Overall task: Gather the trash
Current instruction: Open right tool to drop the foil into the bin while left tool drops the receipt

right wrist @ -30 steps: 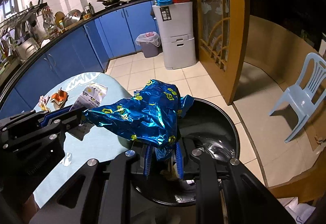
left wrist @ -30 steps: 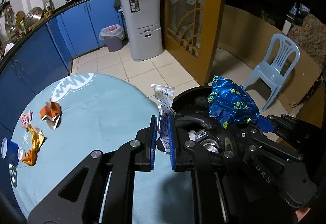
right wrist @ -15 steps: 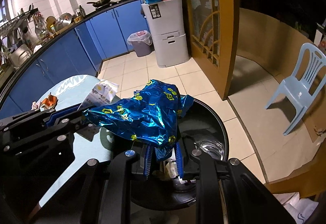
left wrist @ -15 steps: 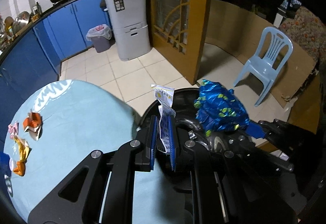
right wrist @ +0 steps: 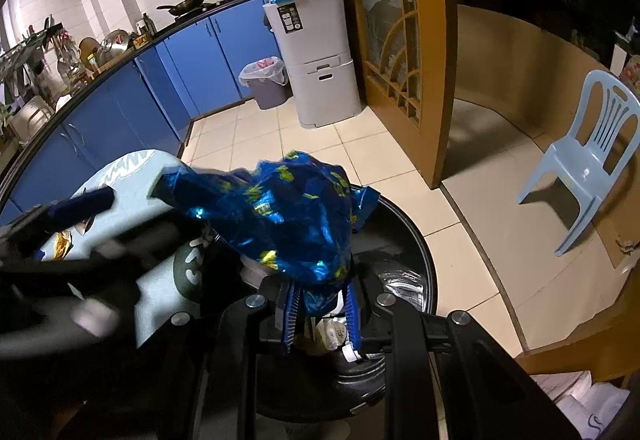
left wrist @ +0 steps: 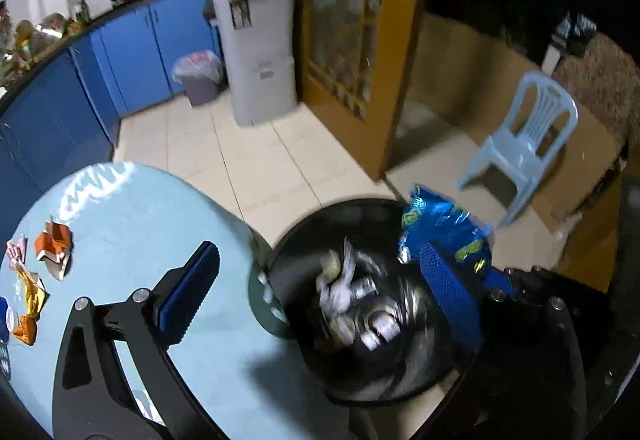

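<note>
My left gripper [left wrist: 316, 260] hangs over the black bin [left wrist: 288, 252] beside the round light-blue table [left wrist: 140, 220]. Its jaws are opening wide and nothing is between them. A white wrapper [left wrist: 340, 280] lies blurred among the trash inside the bin. My right gripper [right wrist: 320, 300] is shut on the crumpled blue foil bag [right wrist: 288, 216], which it holds above the bin's rim [right wrist: 420, 248]. The same bag [left wrist: 444, 228] shows at the bin's far right edge in the left wrist view. An orange wrapper [left wrist: 54, 244], a pink one [left wrist: 14, 250] and a yellow one [left wrist: 30, 296] lie on the table's left side.
A pale blue plastic chair [left wrist: 528, 144] stands on the tiled floor to the right. A lined grey waste bin [left wrist: 198, 76] and a white stacked cabinet [left wrist: 260, 52] stand against the blue kitchen units. A wooden door frame [left wrist: 404, 40] rises behind the black bin.
The left jaws have sprung apart and the white wrapper they held has dropped into the black bin. The right gripper still grips the blue bag over the bin.
</note>
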A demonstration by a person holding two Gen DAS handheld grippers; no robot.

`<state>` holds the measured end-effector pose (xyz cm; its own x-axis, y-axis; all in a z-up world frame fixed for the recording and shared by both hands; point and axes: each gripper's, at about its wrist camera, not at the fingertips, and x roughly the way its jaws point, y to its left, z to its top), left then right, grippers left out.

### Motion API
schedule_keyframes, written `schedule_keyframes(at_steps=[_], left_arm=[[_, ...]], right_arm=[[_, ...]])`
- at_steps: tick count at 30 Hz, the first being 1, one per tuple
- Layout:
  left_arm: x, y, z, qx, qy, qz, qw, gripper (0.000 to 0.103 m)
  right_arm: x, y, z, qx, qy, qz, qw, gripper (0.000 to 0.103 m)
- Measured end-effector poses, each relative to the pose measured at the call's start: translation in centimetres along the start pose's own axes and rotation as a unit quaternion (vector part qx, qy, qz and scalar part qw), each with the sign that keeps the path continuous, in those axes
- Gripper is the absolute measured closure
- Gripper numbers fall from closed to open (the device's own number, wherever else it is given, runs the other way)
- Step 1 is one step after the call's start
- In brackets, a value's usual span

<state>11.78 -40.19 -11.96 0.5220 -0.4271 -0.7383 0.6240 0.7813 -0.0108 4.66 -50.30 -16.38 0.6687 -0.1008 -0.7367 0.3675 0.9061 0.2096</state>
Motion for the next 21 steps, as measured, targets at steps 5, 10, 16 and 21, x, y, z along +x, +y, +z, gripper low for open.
schedule_keyframes(at_steps=[5,10,16,21], left_arm=[[0.3,0.9,0.1,-0.011,0.008,0.017,0.9998,0.004],[0.1,1.8,-0.1,-0.023,0.005,0.03,0.9993,0.004],[-0.5,2.9,0.0,-0.038,-0.004,0.039,0.9985,0.004],[-0.6,3.8,-0.2,-0.045,-0.004,0.045,0.998,0.004]], right_arm=[[0.2,0.0,0.0,-0.001,0.001,0.0,1.0,0.083],[0.5,0.3,-0.3,-0.003,0.003,0.003,1.0,0.083],[0.7,0.6,-0.3,-0.005,0.006,0.001,1.0,0.083],[1.3,1.4,-0.1,-0.022,0.012,0.006,1.0,0.08]])
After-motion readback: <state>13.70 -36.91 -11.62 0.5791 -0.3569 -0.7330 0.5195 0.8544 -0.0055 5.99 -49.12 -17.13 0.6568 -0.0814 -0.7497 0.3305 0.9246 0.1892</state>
